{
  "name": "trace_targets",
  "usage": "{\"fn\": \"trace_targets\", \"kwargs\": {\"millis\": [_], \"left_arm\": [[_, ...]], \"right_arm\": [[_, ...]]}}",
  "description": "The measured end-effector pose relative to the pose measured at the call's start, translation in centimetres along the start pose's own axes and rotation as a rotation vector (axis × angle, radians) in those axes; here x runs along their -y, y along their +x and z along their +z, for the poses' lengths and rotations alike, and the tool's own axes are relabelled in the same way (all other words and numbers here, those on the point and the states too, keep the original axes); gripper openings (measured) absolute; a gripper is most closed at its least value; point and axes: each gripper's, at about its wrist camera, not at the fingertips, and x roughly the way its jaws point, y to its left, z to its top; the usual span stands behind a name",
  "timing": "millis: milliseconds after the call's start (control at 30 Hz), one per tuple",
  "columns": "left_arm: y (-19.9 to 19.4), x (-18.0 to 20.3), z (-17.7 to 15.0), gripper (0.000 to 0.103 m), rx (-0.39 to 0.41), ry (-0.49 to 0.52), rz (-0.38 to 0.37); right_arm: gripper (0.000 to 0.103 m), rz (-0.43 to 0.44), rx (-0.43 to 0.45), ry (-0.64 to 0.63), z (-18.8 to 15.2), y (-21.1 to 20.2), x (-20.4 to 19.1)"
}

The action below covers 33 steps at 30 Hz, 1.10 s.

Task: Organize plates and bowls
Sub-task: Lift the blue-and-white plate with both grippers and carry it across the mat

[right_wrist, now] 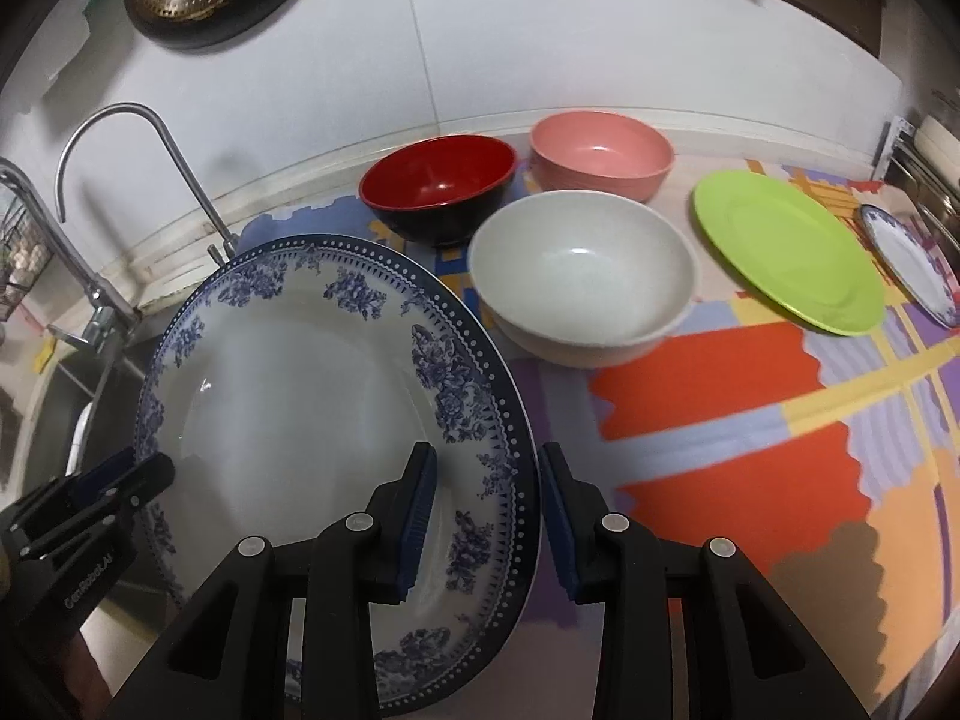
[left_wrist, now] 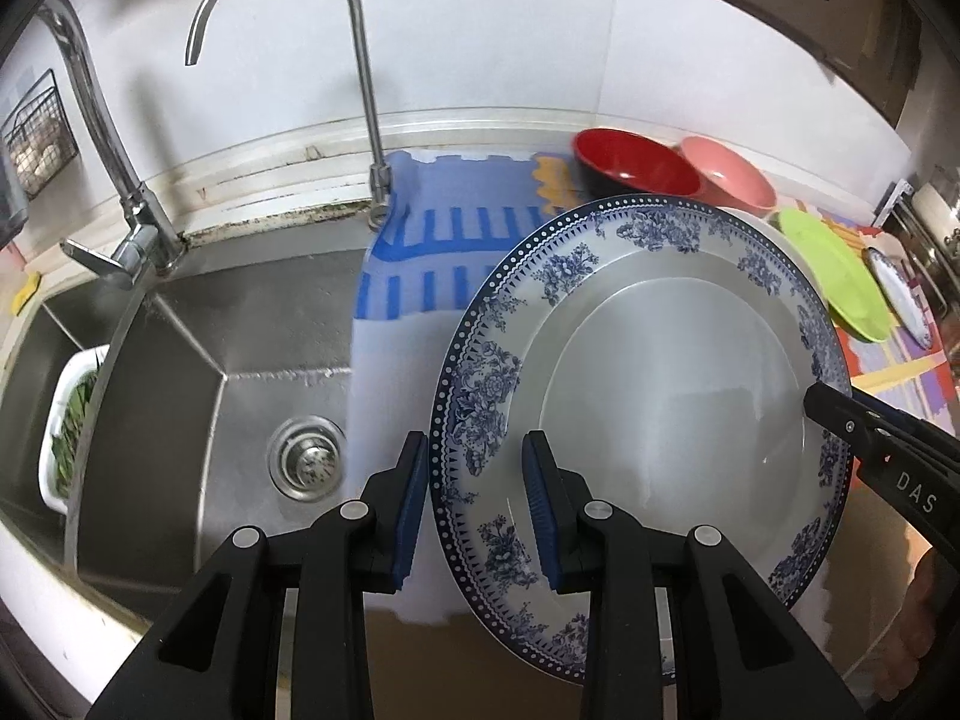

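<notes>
Beside the steel sink (left_wrist: 198, 360), which served as the reference for all positions, a patterned mat (right_wrist: 750, 408) covered the counter to the sink's right. The largest item, a blue-and-white plate (left_wrist: 660, 372), was held clear of the counter at the sink's right edge, its near rim overhanging the counter front and its left rim close to the basin. Open mat lay to the plate's right in the right wrist view, with no dish on the orange and purple patches there.

Farther from the sink stood a white bowl (right_wrist: 582, 276), just beyond the plate's far rim. Behind it, against the wall, a red bowl (right_wrist: 441, 186) and a pink bowl (right_wrist: 600, 150) sat side by side, near one another. A green plate (right_wrist: 786, 252) lay farther right, and a small blue-rimmed plate (right_wrist: 909, 264) lay farthest from the sink, just beside the green one.

The left gripper (left_wrist: 477, 510) pointed steeply down, its jaws partly closed astride the plate's sink-side rim, one blue pad above the plate and one outside its edge. The right gripper (right_wrist: 486, 516) pointed down likewise, partly closed astride the opposite rim. Whether the pads pressed the plate could not be told with certainty; the plate hung between the two grippers.
</notes>
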Motion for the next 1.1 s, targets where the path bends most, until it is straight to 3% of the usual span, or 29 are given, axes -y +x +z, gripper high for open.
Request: {"fn": "trace_targets", "kwargs": {"millis": [633, 1100], "left_arm": [[-2.8, 13.0, -5.4, 0.032, -0.034, 0.023, -0.067], [-1.0, 19.8, -7.4, 0.032, -0.083, 0.005, -0.078]], "right_arm": [[0.036, -0.058, 0.033, 0.049, -3.6, -7.1, 12.6], [0.036, -0.089, -0.004, 0.058, -4.8, -6.8, 20.3]]}}
